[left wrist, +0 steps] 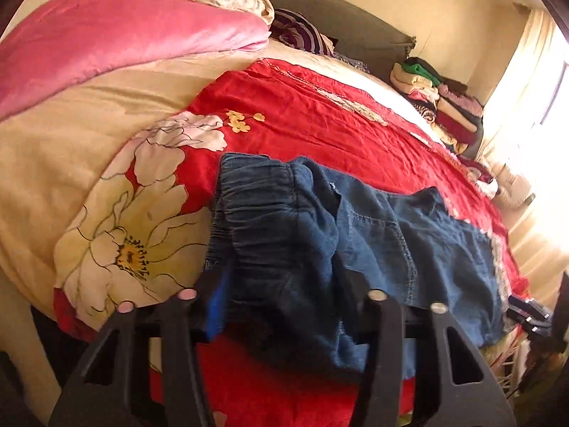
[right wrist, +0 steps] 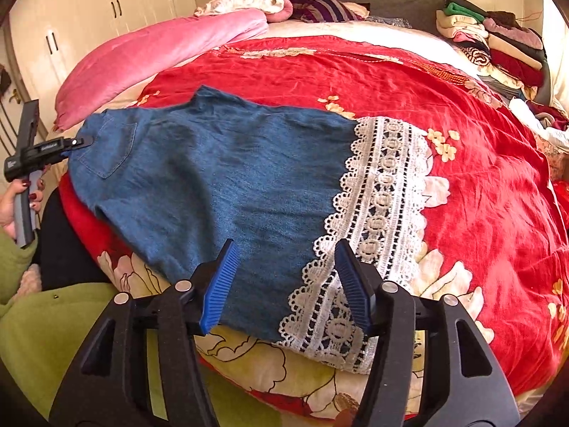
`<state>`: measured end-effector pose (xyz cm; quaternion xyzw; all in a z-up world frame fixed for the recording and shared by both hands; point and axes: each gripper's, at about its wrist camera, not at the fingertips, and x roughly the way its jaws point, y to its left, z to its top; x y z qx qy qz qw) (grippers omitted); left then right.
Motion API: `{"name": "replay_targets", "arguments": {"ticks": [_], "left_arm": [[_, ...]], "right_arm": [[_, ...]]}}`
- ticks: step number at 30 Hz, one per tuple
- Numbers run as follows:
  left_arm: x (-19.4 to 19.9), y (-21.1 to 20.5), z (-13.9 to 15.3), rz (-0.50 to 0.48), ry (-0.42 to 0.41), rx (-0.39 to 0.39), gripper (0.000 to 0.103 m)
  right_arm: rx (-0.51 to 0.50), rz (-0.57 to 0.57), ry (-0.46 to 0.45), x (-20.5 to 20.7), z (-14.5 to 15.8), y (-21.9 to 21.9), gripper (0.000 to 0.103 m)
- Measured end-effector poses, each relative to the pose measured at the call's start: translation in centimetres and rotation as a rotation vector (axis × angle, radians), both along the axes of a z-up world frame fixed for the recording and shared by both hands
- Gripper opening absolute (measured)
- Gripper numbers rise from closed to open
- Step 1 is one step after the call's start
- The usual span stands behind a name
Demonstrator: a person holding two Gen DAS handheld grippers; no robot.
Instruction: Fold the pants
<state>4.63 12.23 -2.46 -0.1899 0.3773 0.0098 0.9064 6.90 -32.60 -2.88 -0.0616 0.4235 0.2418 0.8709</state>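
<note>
Pants laid flat on the bed; the fold looks barely begun.

The right gripper point(right wrist: 284, 281) stands wide, nothing pressed, over the lace hem point(right wrist: 382, 192) of the blue pants point(right wrist: 213, 170). The left gripper point(left wrist: 288, 306) has waistband denim bunched between its jaws; whether the pads press on it I cannot tell. Judged stage: legs stacked, lengthwise folds remaining. The bed's near edge lies at 6 o'clock; open red bedspread point(right wrist: 355, 74) extends toward 12; a clothes pile point(right wrist: 498, 46) sits at 2.
</note>
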Motion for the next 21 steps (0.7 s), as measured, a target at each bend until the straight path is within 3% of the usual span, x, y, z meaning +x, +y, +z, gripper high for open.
{"name": "replay_targets", "arguments": {"ticks": [6, 11, 21], "left_arm": [[-0.2, 0.5, 2.7, 0.022, -0.056, 0.105, 0.04], [0.2, 1.3, 0.6, 0.029, 0.02, 0.09, 0.043], [-1.1, 1.9, 0.7, 0.042, 0.0, 0.096, 0.053]], "right_arm": [[-0.102, -0.021, 0.041, 0.0, -1.5, 0.5, 0.059], [-0.092, -0.033, 0.06, 0.0, -2.4, 0.0, 0.059], [-0.094, -0.037, 0.065, 0.2, -2.7, 0.3, 0.063]]}}
